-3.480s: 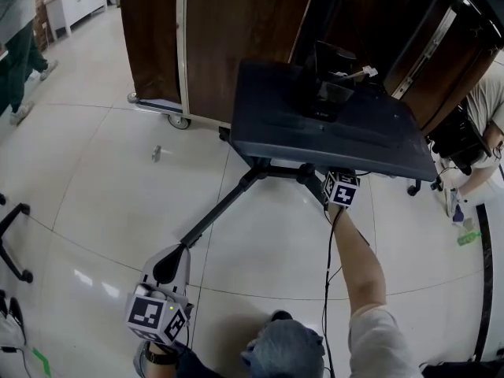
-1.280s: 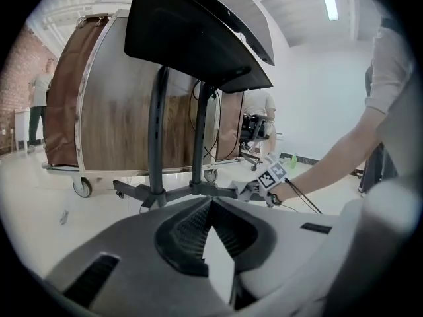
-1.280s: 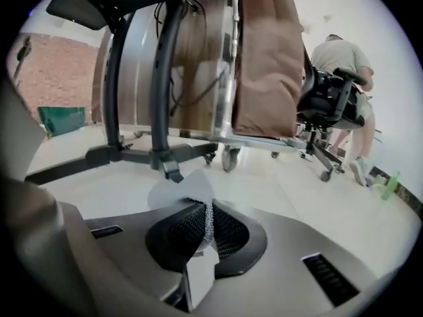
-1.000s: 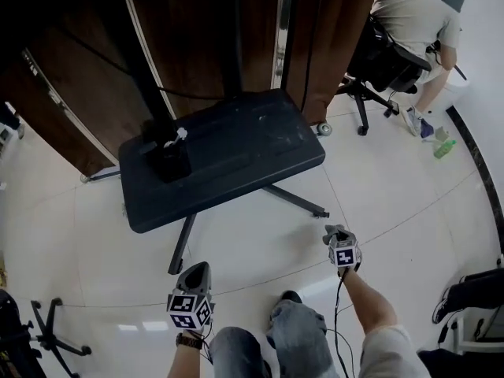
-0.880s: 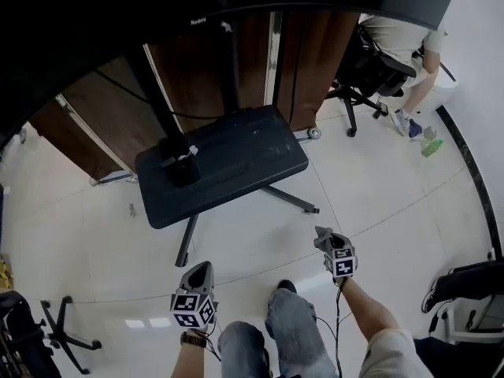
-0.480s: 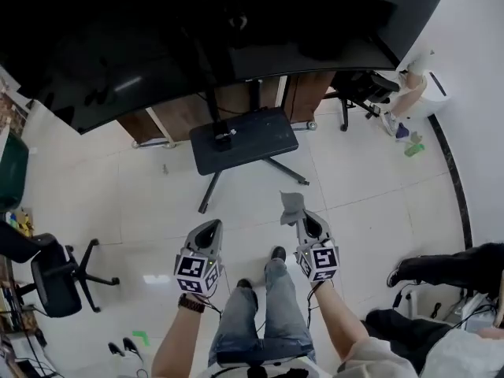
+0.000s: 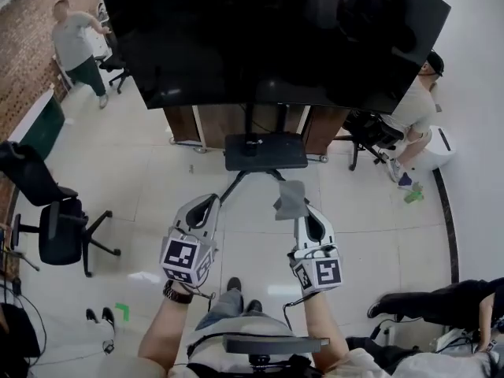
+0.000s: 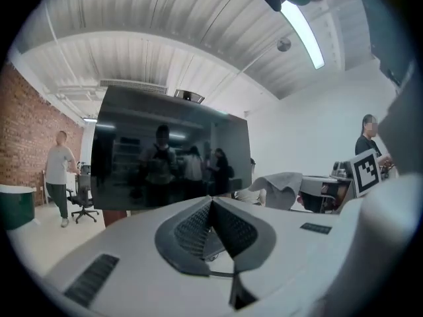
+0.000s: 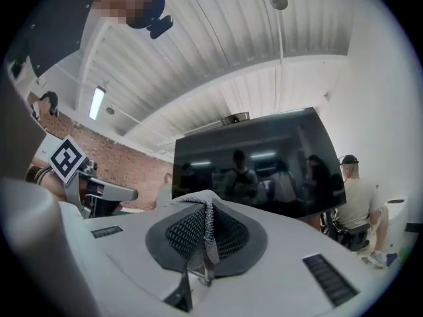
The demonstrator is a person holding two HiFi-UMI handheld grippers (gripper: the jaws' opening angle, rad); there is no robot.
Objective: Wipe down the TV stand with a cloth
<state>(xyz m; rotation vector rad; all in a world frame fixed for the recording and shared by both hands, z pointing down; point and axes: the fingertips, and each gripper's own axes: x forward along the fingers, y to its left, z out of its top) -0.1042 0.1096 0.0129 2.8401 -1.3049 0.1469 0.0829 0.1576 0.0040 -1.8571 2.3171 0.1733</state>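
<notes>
**Q:** Now that the view has pulled back, what is different?

**A:** A few seconds ago the person crouched low, with the right gripper (image 7: 302,213) reaching under the stand (image 7: 265,150). Now they are upright and well away from it, both grippers raised in front of the body. The whole TV (image 7: 268,46) fills the top of the head view. Nothing touches the stand, so the wiping looks paused or finished.

**Q:** Where is the cloth?

**A:** The grey cloth (image 7: 290,199) is pinched in the right gripper's closed jaws, a flap standing up past the tips. The left gripper (image 7: 209,205) is pressed together on nothing. The stand lies straight ahead beyond both tips, well apart from the cloth.
</notes>
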